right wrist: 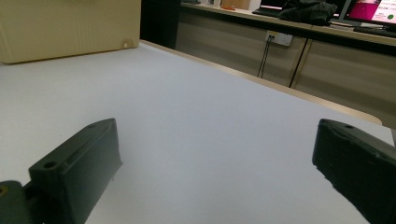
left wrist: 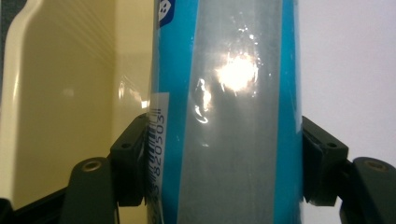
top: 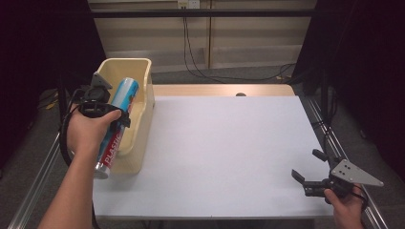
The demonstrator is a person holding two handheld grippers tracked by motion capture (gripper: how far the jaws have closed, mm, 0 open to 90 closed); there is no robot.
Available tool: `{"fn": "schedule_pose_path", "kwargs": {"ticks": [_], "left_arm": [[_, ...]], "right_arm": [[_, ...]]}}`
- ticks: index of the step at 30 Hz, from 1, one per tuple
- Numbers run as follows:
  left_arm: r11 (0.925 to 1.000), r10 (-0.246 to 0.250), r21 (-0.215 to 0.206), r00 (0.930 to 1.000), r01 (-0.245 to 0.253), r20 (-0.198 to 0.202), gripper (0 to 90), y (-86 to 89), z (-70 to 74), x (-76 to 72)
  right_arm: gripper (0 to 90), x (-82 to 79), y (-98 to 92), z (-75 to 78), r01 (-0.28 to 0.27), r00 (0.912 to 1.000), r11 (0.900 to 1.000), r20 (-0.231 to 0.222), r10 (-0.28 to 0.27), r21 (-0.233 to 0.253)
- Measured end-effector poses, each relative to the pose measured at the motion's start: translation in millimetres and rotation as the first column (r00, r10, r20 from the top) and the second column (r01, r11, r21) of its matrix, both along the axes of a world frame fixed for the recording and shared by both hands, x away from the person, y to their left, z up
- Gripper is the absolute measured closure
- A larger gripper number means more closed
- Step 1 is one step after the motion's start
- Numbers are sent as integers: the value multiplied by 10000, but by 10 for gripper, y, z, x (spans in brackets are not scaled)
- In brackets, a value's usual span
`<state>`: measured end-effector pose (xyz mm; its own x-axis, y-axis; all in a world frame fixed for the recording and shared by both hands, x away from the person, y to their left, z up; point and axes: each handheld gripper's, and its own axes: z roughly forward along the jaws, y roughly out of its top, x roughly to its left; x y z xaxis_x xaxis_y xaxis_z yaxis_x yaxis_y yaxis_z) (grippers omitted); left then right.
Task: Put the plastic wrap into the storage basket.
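Roll: the long blue-and-silver plastic-wrapped roll with red lettering (top: 116, 121) is in your left gripper, tilted lengthwise over the near rim of the bin at about nine o'clock on the table. Its far end sits above the bin's hollow; its silver near end hangs out past the bin's front edge, toward you.

Why tilted: I judge you hold it along the bin's long axis so that it can slide in lengthwise; crosswise it looks too long to fit.

Left gripper: your left gripper (top: 111, 114) is clamped across the roll's middle. In the left gripper view the two black jaws press the roll (left wrist: 224, 112) from either side, the barcode strip against one pad. A mid-length grip keeps so long a thing from tipping.

Wrapper: the film is glossy and throws a hard glare, so it probably handles slick; keep the squeeze firm until the roll rests on something.

Bin: the pale yellow rectangular plastic bin (top: 143, 102) stands at the table's left edge, running from nine toward eleven o'clock. Its inner wall (left wrist: 65, 93) lies just beside the roll in the left gripper view.

Table: the white tabletop (top: 224, 148) is bare around the bin.

Right gripper: your right gripper (top: 311, 184) rests low at about four o'clock, well apart from the roll, its jaws spread wide with nothing between them (right wrist: 210, 168). It seems parked out of the way, as this looks like one-handed work.
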<state>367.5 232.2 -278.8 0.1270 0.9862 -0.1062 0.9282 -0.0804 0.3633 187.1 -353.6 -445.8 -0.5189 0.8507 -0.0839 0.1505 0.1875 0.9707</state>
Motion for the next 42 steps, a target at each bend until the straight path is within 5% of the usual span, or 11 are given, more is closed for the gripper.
{"fn": "schedule_pose_path", "kwargs": {"ticks": [34, 36, 38, 40, 42], "left_arm": [[9992, 387, -83, 9949, -396, -927, 317, 46, -117, 92], [9991, 408, -51, 9959, -413, -806, 301, 35, -71, 97], [9970, 623, -467, 9980, -619, 69, 335, 29, 111, 80], [9988, 343, -370, 9992, -336, 192, 341, -26, 298, 71], [9990, -86, -444, 9997, 76, -228, 322, -108, 363, 61]], "right_arm": [[4, -4, 9, 1, -51, 10000, 9999, -8, 51, -100], [4, -6, 3, 5, -21, 10000, 10000, 23, 21, -59], [4, -9, -4, 8, -4, 10000, 10000, 12, 5, -46], [4, -6, -3, 4, 0, 10000, 10000, 1, 0, -52], [4, -2, 1, 4, -4, 10000, 10000, 28, 5, -62]]}}
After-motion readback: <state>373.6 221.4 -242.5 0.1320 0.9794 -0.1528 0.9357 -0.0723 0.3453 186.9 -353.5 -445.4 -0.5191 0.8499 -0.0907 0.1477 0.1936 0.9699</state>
